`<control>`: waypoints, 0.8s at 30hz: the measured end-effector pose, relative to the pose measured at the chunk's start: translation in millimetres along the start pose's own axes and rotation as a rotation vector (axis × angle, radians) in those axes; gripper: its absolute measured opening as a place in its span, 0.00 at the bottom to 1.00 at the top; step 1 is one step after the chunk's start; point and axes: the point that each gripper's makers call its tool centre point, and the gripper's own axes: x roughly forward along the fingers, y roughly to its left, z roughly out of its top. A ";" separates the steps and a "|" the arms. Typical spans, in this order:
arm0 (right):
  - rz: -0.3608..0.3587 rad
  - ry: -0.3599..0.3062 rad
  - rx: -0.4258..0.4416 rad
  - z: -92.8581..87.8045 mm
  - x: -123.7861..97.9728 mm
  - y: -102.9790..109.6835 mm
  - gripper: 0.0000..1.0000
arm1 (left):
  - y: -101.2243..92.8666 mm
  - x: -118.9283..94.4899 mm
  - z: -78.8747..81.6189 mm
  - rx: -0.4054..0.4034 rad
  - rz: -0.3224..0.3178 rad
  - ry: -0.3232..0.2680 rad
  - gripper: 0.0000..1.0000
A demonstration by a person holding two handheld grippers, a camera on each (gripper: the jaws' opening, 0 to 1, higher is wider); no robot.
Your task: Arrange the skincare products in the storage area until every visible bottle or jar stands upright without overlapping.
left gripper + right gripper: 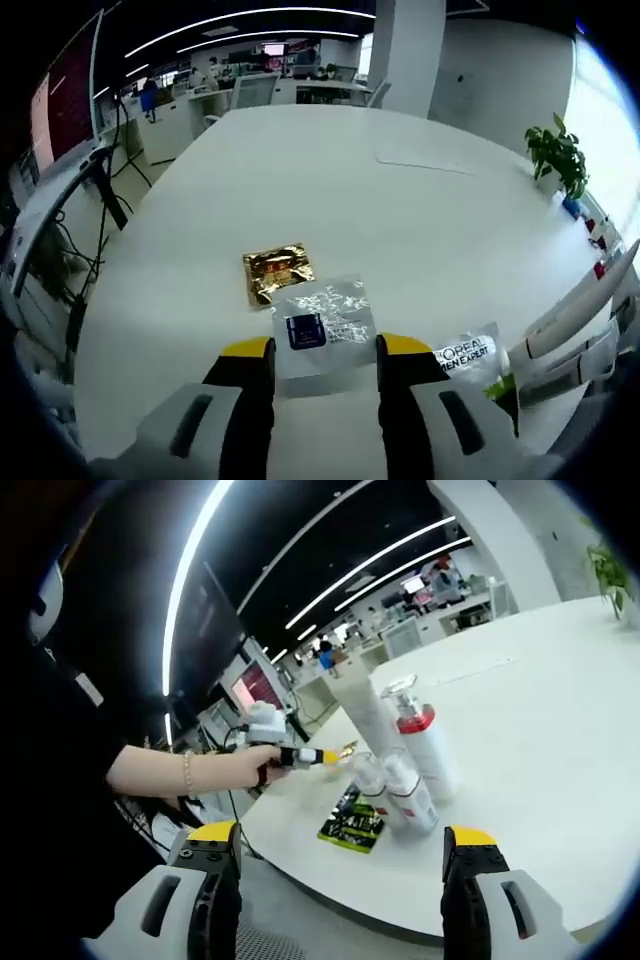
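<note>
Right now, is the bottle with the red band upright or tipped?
Upright: the red-banded bottle stands on its base on the white table.

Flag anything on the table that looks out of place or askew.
Several products lie flat instead of standing: a gold sachet and a silver sachet mid-table, and a L'Oreal tube near the left gripper. The bottles in the right gripper view stand upright.

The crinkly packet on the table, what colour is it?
Shiny gold packet with a red label, clearest in the left gripper view.
</note>
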 end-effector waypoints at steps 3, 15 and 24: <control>0.006 -0.001 -0.005 -0.1 -0.1 0.9 0.86 | -12.6 -16.6 1.7 0.005 -0.045 -0.035 0.36; 0.038 -0.015 -0.021 1.6 -0.9 9.3 0.86 | -40.5 -74.9 22.8 0.110 -0.119 -0.163 0.36; 0.051 -0.005 -0.048 -0.7 -1.0 14.6 0.86 | -62.7 -120.3 34.6 0.151 -0.171 -0.251 0.36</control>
